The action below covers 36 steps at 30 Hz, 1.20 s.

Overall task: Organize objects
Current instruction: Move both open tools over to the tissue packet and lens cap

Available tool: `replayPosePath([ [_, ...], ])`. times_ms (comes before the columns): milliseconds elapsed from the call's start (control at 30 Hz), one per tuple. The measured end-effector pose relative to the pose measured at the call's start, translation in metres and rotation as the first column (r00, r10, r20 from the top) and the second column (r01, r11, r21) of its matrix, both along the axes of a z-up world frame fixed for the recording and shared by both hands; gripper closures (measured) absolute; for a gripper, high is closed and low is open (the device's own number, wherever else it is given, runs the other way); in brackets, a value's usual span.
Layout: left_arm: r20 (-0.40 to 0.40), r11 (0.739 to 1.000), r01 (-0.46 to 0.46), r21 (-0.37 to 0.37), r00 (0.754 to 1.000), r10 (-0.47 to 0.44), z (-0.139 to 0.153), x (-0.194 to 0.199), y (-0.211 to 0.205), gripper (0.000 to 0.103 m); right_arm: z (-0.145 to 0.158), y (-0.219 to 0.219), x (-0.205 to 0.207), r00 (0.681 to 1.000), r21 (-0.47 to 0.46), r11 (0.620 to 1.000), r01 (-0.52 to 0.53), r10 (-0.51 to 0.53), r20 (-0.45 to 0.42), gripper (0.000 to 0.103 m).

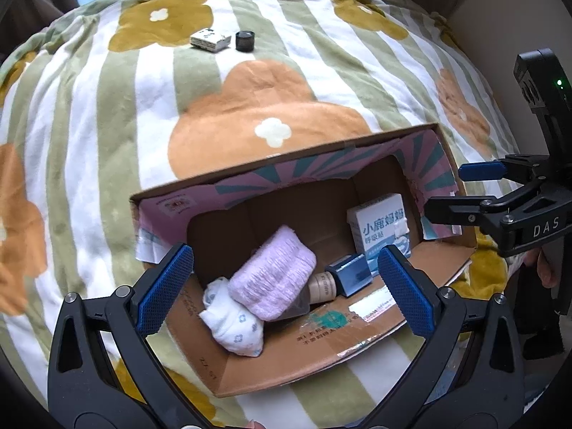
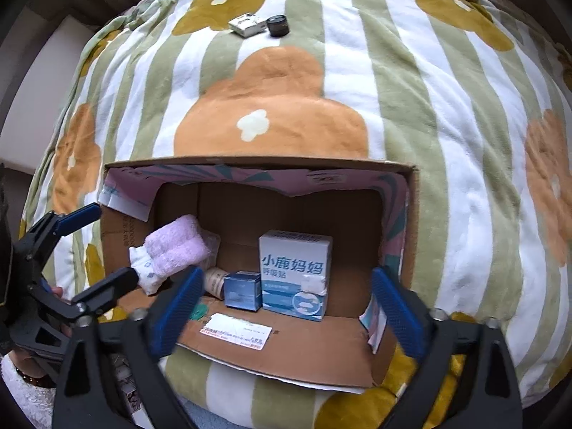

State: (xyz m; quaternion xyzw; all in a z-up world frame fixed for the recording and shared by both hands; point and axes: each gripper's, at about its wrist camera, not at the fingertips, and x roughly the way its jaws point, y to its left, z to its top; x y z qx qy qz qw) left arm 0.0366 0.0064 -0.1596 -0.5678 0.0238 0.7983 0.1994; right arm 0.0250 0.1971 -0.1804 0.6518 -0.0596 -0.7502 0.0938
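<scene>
An open cardboard box (image 1: pixel 357 325) (image 2: pixel 286 350) sits on the blanket just in front of both grippers. Inside lie a lilac rolled towel (image 1: pixel 273 273) (image 2: pixel 177 246), a white flowered cloth roll (image 1: pixel 232 321) (image 2: pixel 144 268), a beige bottle (image 1: pixel 321 287) (image 2: pixel 214 282), a small blue box (image 1: pixel 352 273) (image 2: pixel 243 289) and a tall white and blue carton (image 1: pixel 380 230) (image 2: pixel 295 273). My left gripper (image 1: pixel 286 289) (image 2: pixel 107 246) is open and empty over the box's near left side. My right gripper (image 2: pixel 287 309) (image 1: pixel 447 189) is open and empty at the box's near right.
Far across the striped flower blanket (image 1: pixel 250 107) (image 2: pixel 271 107) lie a small white packet (image 1: pixel 209 40) (image 2: pixel 248 24) and a small black jar (image 1: pixel 245 40) (image 2: pixel 278 25), side by side. The box flaps fold outward toward me.
</scene>
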Motion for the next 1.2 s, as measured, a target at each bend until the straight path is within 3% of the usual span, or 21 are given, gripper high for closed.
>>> replayPosePath([
  [200, -0.008, 1.0, -0.021, 0.003, 1.0, 0.021, 0.006, -0.021, -0.014, 0.0, 0.006, -0.002, -0.016, 1.0, -0.014, 1.0, -0.004, 0.004, -0.01, 0.001],
  [333, -0.058, 0.999, -0.039, -0.005, 0.998, 0.038, 0.018, -0.043, -0.024, 0.0, 0.015, -0.008, -0.035, 0.999, -0.024, 0.999, -0.032, 0.031, -0.025, 0.001],
  [433, -0.07, 0.999, -0.038, -0.011, 0.997, 0.037, 0.024, -0.069, -0.029, 0.0, 0.025, -0.009, -0.053, 0.997, -0.007, 1.0, -0.023, 0.023, -0.069, 0.001],
  [633, -0.083, 1.0, -0.007, -0.019, 0.996, 0.005, 0.027, -0.126, -0.036, 0.0, 0.049, -0.018, -0.099, 0.977, 0.122, 0.992, -0.041, 0.065, -0.202, 0.001],
  [800, -0.101, 0.999, 0.03, -0.013, 0.994, -0.031, 0.024, -0.177, -0.036, 0.0, 0.05, -0.021, -0.142, 0.962, 0.148, 0.985, -0.091, 0.125, -0.243, 0.001],
  [900, -0.113, 0.998, 0.055, -0.001, 0.992, -0.055, 0.02, -0.209, -0.034, 0.0, 0.047, -0.022, -0.168, 0.945, 0.134, 0.983, -0.129, 0.163, -0.284, 0.001],
  [1067, -0.146, 0.99, 0.13, -0.047, 0.98, -0.136, -0.001, -0.263, -0.019, 0.0, 0.039, -0.023, -0.212, 0.895, 0.113, 0.969, -0.22, 0.246, -0.371, 0.001],
  [1200, -0.137, 0.981, 0.184, -0.069, 0.972, -0.192, -0.024, -0.301, -0.005, 0.0, 0.02, -0.025, -0.242, 0.86, 0.124, 0.945, -0.301, 0.326, -0.392, 0.001],
])
